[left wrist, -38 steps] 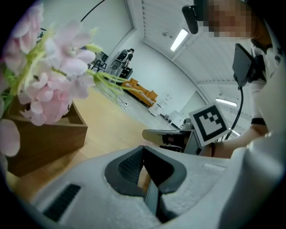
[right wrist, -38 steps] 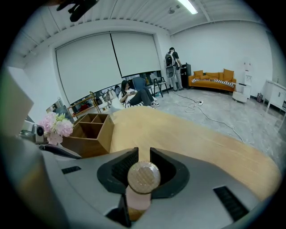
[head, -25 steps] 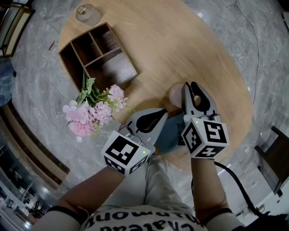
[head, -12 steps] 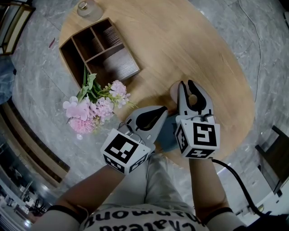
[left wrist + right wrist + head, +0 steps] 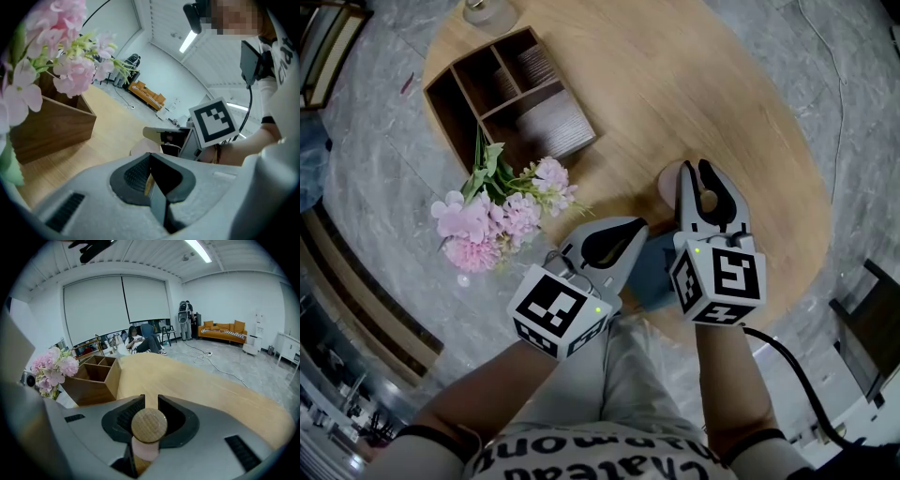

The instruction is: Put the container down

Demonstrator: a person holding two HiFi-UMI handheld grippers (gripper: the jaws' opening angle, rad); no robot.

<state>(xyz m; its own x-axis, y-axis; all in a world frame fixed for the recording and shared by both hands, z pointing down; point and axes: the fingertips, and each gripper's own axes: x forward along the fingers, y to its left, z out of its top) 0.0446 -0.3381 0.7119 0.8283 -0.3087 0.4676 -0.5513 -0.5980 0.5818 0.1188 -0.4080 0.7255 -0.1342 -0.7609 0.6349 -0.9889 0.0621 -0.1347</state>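
A dark brown wooden organizer (image 5: 464, 103) with open square compartments sits at the far left of the oval, light-grained wooden table (image 5: 675, 84). A bunch of soft pink flowers with green leaves (image 5: 502, 220) lies just beside it, hanging over the table's edge. The left gripper (image 5: 634, 230), smooth grey with ribbed black pads, has its jaws clenched together with nothing visible between them. Just to its right, the right gripper (image 5: 696, 169) has its jaws grasping a pale pink cylindrical container (image 5: 668, 183) under its round wooden lid (image 5: 149, 425). The container is upright near the table's near right edge; I cannot tell whether its base touches the wood.
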